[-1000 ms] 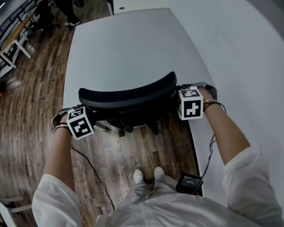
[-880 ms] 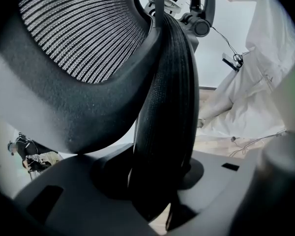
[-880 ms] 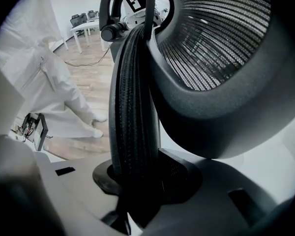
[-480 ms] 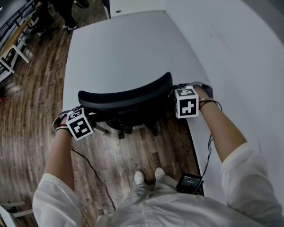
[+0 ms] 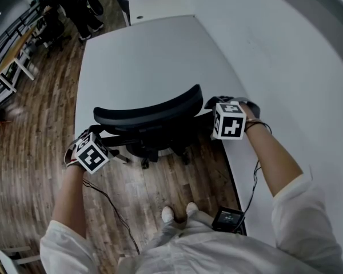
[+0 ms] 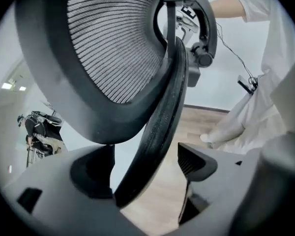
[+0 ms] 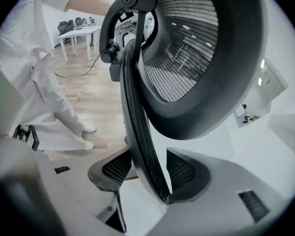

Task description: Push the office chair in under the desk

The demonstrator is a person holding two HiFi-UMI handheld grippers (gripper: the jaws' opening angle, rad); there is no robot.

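Black chair-back rim sits between left tongs and right tongs, both just opened wide.

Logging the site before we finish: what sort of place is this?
Most likely an open-plan office: a mesh-backed office chair stands at a large grey desk on a wood floor, with more white tables farther back.

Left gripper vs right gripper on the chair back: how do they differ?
Left gripper: jaws wide, with a clear gap between one pad and the chair back's rim. Right gripper: jaws narrower, pads close on both sides of the rim. In the head view, the left is over floor, the right by the desk edge. Shared: both have the rim between jaws that have just been opening; neither clamps it.
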